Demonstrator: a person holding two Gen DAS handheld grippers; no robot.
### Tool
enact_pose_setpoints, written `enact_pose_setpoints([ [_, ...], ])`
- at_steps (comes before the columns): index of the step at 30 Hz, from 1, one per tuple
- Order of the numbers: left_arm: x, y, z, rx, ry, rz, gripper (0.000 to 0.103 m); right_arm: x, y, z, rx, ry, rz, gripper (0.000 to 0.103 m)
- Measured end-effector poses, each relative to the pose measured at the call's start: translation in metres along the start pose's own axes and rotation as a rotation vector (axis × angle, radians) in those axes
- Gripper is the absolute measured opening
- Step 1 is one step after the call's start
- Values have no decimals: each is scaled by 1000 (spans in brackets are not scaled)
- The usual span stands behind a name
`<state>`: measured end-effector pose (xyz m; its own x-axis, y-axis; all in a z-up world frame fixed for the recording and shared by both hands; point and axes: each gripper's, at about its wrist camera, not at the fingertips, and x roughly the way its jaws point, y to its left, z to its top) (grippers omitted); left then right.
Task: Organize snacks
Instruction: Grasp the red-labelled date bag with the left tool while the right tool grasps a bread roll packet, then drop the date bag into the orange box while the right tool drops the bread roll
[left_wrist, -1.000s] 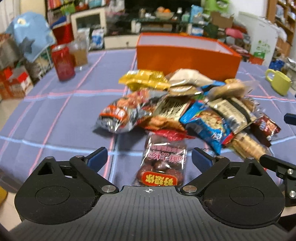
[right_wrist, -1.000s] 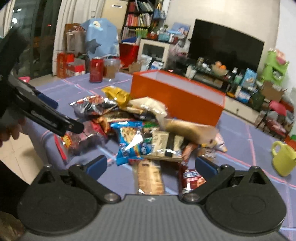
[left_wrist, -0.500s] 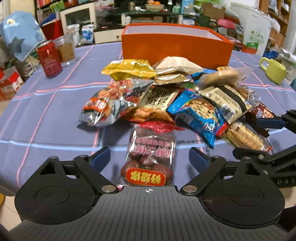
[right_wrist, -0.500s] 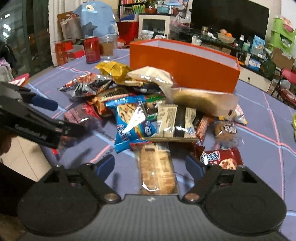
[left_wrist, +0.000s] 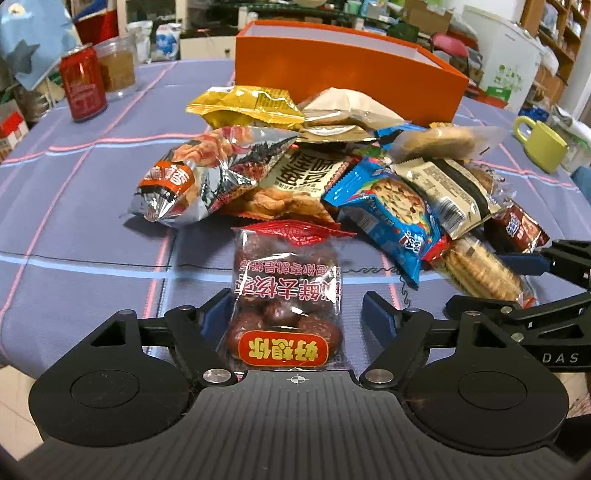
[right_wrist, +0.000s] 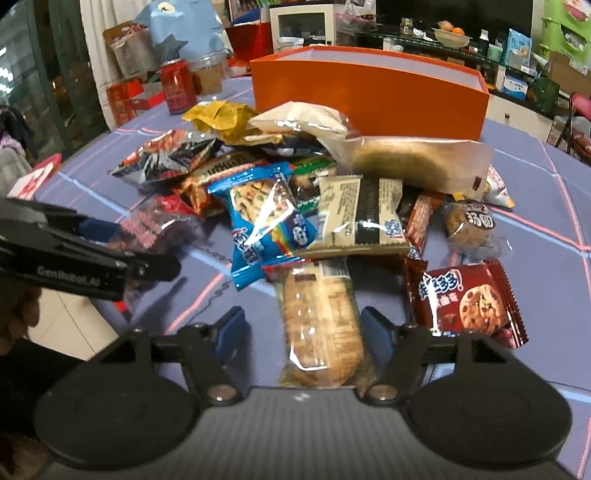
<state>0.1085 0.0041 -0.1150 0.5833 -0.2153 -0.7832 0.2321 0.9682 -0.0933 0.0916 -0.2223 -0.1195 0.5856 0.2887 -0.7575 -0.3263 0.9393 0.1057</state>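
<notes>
Straddling the bag of dates (left_wrist: 284, 295) with my left gripper (left_wrist: 295, 314) and the cracker pack (right_wrist: 321, 325) with my right gripper (right_wrist: 301, 332), both released with fingers spread, I judge a clumsy close could pinch only slippery film or drag neighbours from the pile. I count one orange box (left_wrist: 343, 74) behind, one can (left_wrist: 83, 86), one mug (left_wrist: 543, 146), and about a dozen packets.

The near end of the red date packet (left_wrist: 284, 306) is hidden behind the left gripper's (left_wrist: 297, 314) body, and the biscuit pack (right_wrist: 319, 325) likewise disappears behind the right gripper (right_wrist: 303, 332). The orange box's (left_wrist: 343, 70) floor is out of sight behind its front wall. Lower packets in the snack pile (right_wrist: 295, 184) are mostly covered by those above, and the yellow-green mug (left_wrist: 541, 146) is partly hidden behind the table's edge.
</notes>
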Motion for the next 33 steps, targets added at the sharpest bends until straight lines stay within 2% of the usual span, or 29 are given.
enact_pose_setpoints([
  [4,1,-4,-2,12,-7,10,65,0,3,-1,-20,2,-9,74],
  [8,4,-11,-4,46,-14,39,64,0,2,0,-14,-1,-24,71],
  [9,4,-13,-5,57,-21,51,59,0,3,0,-17,-1,-31,67],
  [10,3,-14,-5,62,-26,59,47,0,2,0,-13,0,-38,63],
  [11,2,-15,-5,67,-31,60,38,-1,2,1,-8,1,-45,54],
  [12,0,-15,-4,64,-31,47,34,-1,2,2,-2,2,-49,50],
  [14,-1,-14,-4,53,-24,22,33,-2,0,3,10,10,-49,46],
  [21,-7,-12,-4,23,-19,-11,32,-5,6,2,-11,6,-58,44],
  [27,-21,-19,-6,65,-52,-3,31,-18,15,3,-61,-37,-66,44],
  [33,-38,-28,-7,94,-88,-22,31,-33,14,2,-35,-60,-61,44],
])
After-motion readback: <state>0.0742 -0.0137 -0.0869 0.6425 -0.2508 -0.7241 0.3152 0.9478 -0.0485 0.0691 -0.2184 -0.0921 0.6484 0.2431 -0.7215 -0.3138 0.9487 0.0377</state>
